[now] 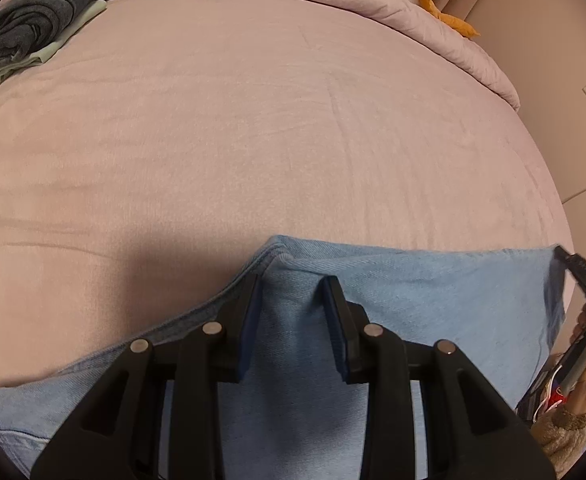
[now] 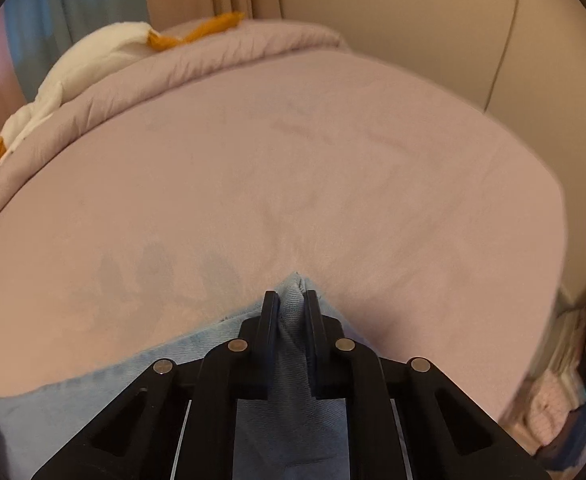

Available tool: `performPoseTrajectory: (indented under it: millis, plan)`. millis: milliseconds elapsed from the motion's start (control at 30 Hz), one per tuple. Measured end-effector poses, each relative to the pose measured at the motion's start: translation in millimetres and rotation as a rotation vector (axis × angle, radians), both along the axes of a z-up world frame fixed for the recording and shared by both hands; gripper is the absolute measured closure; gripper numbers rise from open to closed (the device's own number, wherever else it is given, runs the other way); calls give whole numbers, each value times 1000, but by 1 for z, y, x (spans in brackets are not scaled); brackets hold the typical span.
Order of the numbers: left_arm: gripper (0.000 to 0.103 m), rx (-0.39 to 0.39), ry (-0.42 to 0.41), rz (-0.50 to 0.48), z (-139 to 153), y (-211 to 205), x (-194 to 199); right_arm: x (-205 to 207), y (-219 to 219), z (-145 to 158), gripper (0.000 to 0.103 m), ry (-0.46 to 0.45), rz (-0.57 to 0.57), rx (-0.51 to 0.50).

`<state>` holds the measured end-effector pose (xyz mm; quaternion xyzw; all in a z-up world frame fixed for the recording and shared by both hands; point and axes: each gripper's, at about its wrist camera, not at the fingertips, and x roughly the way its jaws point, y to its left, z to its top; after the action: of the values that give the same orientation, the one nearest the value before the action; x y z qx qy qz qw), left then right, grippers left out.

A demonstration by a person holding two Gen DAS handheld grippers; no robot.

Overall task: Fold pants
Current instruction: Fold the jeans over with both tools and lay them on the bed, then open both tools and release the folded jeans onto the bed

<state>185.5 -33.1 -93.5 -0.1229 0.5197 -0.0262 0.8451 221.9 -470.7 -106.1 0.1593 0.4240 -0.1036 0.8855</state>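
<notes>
Pants (image 1: pixel 413 292) pinched by both fingers, clothes pile (image 1: pixel 33 24) in left view only

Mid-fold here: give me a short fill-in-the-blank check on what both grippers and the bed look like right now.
1. Both the left gripper and the right gripper have their jaws closed on the light blue ____.
2. The pants lie on a bed sheet coloured ____.
3. In the left wrist view, a pile of dark grey clothes sits at the far ____ of the bed.
4. The white plush toy has feet coloured ____.

Missing words: pants; pink; left; orange
</notes>
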Motion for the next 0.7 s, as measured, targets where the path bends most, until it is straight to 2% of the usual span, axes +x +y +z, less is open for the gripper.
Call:
performPoseTrajectory:
  millis: [100, 167, 300, 367, 500, 600, 633, 700]
  plan:
    - [70, 2, 3, 4, 0, -1, 0, 2, 3, 14, 93, -41, -11, -44]
    - [70, 3, 3, 5, 1, -1, 1, 4, 5, 11, 93, -28, -7, -60]
    - [70, 11, -1, -1, 1, -3, 0, 21, 5, -17, 93, 56, -16, -52]
    - [70, 9, -2, -4, 0, -3, 0, 19, 3, -24, 93, 53, -29, -47]
    - [72, 18, -17, -4, 2, -4, -3, 18, 0, -17, 93, 69, -45, -28]
    - [68, 77, -31, -23, 9, -15, -13, 1, -10, -2, 91, 40, -36, 36]
    - [66, 85, -34, -33, 13, -18, -18, -7, -13, 4, 87, 22, -32, 42]
    - [60, 44, -45, -61, 22, -22, -29, -31, -21, 12, 68, -7, -50, 36]
